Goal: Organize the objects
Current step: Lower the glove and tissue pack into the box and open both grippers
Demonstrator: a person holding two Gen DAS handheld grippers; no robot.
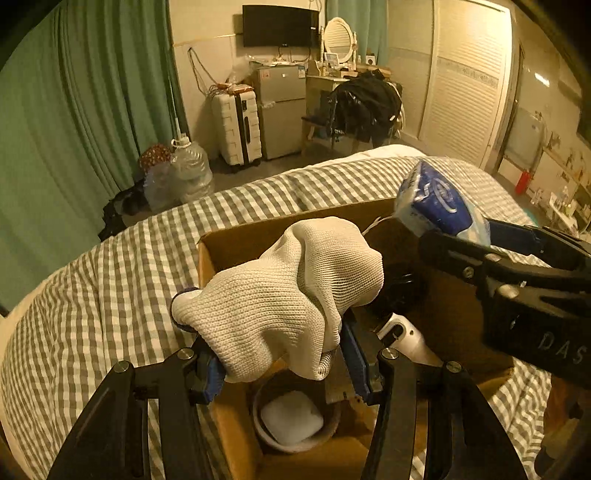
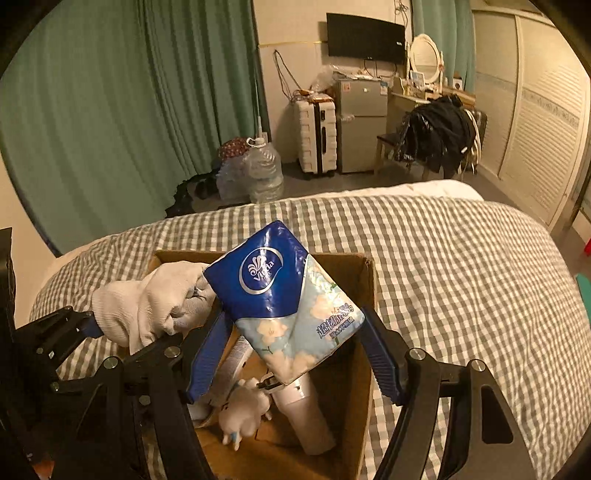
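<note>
Green curtains (image 1: 74, 122) fill the upper left of both views, with a white suitcase (image 1: 238, 125), a small fridge (image 1: 282, 110) and a wall television (image 1: 280, 26) at the top centre, and louvred wardrobe doors (image 1: 465, 92) on the right. Down below, a grey-and-white checked bedspread (image 1: 110, 280) covers the bed, and an open cardboard box (image 1: 221, 243) sits on it.

Left gripper (image 1: 282, 365) is low in the frame over the box, its blue pads clamped on a white knit glove (image 1: 295, 295); the glove bunches upward from the pads, cuff end hanging down. Right gripper (image 2: 295, 350) grips a blue tissue pack (image 2: 284, 295) above the box; the pack's long axis tilts from lower right to upper left, blue logo end up and away from the camera, flowered end down between the fingers.

Only the left wrist view shows a round bowl (image 1: 295, 413) with something white inside, at the near end of the box. Only the right wrist view shows a small white plush toy (image 2: 243, 410) and the full length of a white cylinder (image 2: 303, 417) lying on the box floor. The left view catches just that cylinder's top, peeking beside the glove.
</note>
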